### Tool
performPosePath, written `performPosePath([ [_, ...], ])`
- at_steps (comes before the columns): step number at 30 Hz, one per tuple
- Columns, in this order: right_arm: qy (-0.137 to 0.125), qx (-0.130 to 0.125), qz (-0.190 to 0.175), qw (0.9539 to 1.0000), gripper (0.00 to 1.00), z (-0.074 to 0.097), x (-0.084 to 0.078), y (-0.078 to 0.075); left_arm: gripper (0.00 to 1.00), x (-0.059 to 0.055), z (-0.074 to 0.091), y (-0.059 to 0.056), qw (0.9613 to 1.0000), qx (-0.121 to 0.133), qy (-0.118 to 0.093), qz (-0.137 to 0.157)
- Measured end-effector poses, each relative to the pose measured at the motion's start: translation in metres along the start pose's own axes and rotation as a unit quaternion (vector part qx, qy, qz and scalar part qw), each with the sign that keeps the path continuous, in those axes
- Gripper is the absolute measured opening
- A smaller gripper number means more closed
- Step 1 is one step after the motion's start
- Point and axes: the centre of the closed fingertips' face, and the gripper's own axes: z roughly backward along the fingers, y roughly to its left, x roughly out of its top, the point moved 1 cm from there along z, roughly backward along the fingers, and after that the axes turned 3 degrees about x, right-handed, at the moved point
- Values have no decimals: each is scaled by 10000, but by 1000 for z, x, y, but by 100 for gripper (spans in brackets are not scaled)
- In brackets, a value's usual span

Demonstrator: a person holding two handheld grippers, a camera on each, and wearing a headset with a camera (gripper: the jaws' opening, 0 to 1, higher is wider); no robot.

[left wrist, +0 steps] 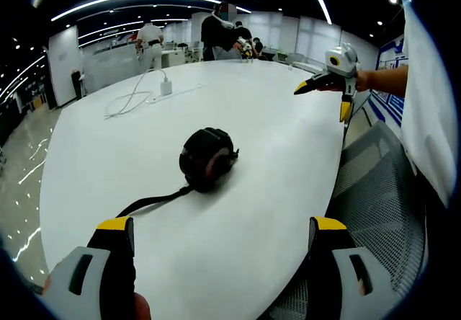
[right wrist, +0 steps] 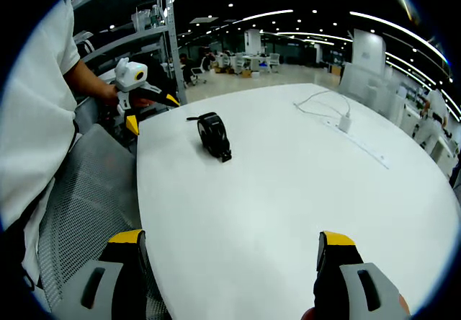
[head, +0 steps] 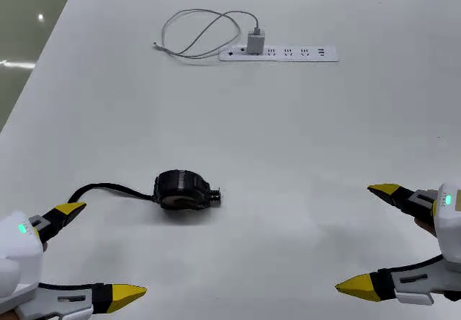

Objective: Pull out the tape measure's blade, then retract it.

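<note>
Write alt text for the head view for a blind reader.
A black tape measure lies on a white table, blade retracted, untouched by the open left gripper and open right gripper. A power strip with a charger sits farther back.

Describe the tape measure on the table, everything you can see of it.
The tape measure is a compact black case, rubbery-looking, with a reddish-brown round patch on one side. Its blade is retracted; just the end hook shows at one end. A black strap trails from the other end across the white table. It rests on the table, untouched: the open left gripper and right gripper stand apart from it.
</note>
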Motion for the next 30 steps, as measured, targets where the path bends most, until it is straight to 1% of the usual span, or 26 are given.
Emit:
performPosePath([
  [4,18,18,-23,10000,96,0,0,0,99,0,0,1,10000,4,4,-7],
  [6,40,-36,6,10000,96,0,0,-2,99,0,1,1,10000,3,9,-6],
  [10,51,-11,-11,10000,94,0,-1,-1,99,-1,2,2,10000,6,22,3],
  [30,61,-17,-2,10000,94,0,-2,-2,99,-1,2,3,10000,-2,26,-7],
])
